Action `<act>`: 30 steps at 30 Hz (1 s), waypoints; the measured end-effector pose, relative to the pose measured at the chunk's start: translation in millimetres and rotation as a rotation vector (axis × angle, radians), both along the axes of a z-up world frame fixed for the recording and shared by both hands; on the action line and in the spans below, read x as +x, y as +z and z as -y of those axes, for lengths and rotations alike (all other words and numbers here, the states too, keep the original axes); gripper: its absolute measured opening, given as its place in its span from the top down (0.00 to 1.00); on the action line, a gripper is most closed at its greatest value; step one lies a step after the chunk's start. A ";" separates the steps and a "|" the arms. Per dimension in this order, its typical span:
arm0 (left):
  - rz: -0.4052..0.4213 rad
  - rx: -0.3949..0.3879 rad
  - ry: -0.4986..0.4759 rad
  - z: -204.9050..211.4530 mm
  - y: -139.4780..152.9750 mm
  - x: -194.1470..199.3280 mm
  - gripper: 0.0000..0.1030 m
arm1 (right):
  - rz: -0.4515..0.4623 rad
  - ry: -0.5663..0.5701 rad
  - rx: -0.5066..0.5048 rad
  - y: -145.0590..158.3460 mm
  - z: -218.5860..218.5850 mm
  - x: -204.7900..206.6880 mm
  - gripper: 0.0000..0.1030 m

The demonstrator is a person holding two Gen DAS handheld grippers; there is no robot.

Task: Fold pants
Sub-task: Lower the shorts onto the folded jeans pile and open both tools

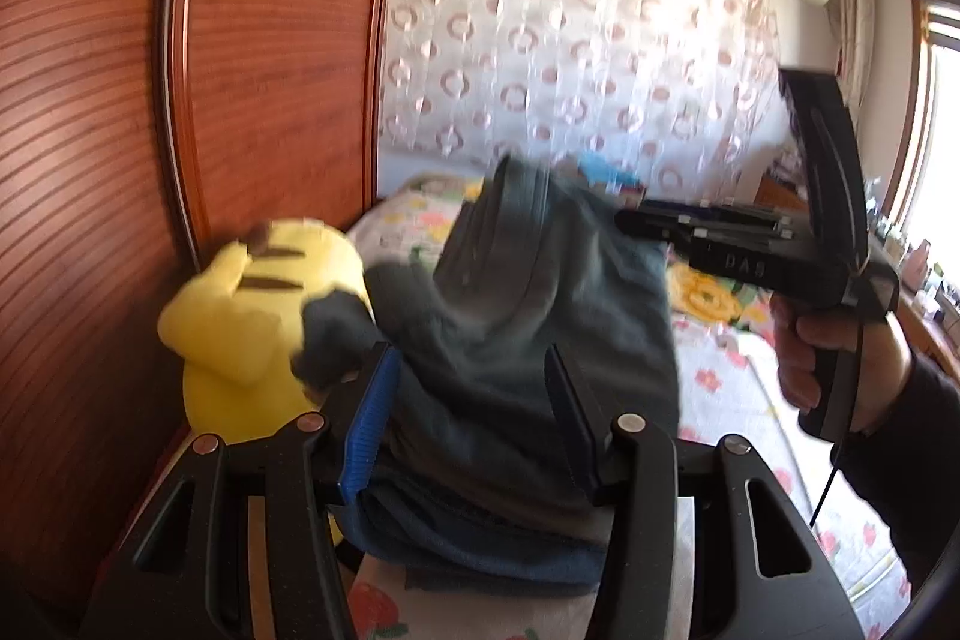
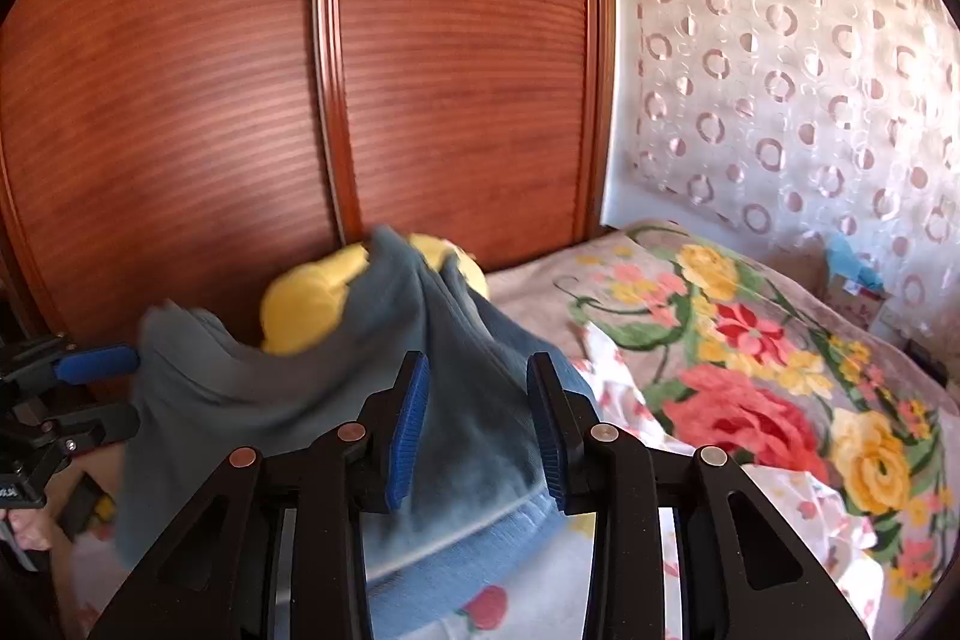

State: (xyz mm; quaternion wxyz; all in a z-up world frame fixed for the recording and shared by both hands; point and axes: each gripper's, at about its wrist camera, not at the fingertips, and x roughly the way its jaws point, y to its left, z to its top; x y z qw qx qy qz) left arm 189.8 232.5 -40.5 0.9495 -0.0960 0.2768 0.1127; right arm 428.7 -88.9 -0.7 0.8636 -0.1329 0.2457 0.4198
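The pants (image 1: pixel 528 340) are bunched in a heap on the bed (image 2: pixel 750 340), between the spread jaws of the left gripper (image 1: pixel 474 418) and the right gripper (image 2: pixel 480 430); neither pinches the cloth. I judge the folding partly done; flattening remains.

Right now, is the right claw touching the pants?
Cannot tell. In the right wrist view the pants run between the open pads of the right claw, but motion blur hides whether the fabric meets either pad.
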 end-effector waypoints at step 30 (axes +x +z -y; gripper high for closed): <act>-0.027 0.074 -0.011 16.7 10.3 -32.5 0.39 | -0.057 -0.132 0.094 7.7 26.4 -85.5 0.66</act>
